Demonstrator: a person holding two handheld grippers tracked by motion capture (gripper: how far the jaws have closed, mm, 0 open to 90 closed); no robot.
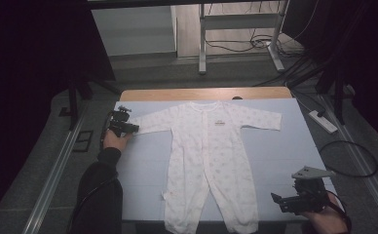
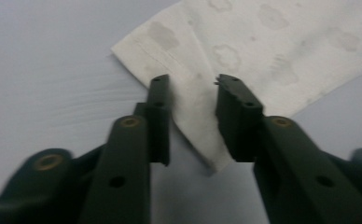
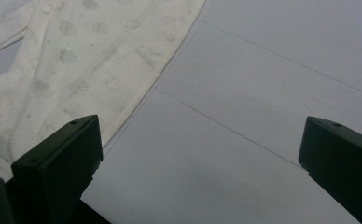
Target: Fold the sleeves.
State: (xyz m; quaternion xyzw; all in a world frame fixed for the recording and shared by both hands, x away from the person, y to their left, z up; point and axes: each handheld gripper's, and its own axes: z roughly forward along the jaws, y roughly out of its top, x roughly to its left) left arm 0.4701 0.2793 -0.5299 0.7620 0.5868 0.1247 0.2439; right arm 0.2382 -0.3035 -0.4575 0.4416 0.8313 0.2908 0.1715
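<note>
Right hand-held gripper (image 1: 279,201) sits lowest in the high view, at the near right corner of the table (image 1: 284,141), held by a hand (image 1: 329,218) entering from the bottom edge; grey three-cornered plate on top of it; in the right gripper view its jaws stand wide apart with nothing between them but the pale blue table cover, and one leg of the baby sleepsuit (image 3: 90,60) lies just beside the left jaw, not touching it as far as can be seen. Baby sleepsuit (image 1: 207,161) lies flat, face up, along the middle of the table; neck at the far edge, both sleeves spread sideways, both legs reaching toward the near edge; white with a faint repeated print. Left hand-held gripper (image 1: 134,127) is at the cuff of the left-hand sleeve in the high view, near the far left of the table, with the person's left hand (image 1: 115,141) and dark sleeve behind it; in the left gripper view the jaws are narrowed, a moderate gap remaining; sleeve cuff (image 2: 193,107) lies between them; pads sit close to the fabric on both sides, though I cannot tell whether they press on it.
</note>
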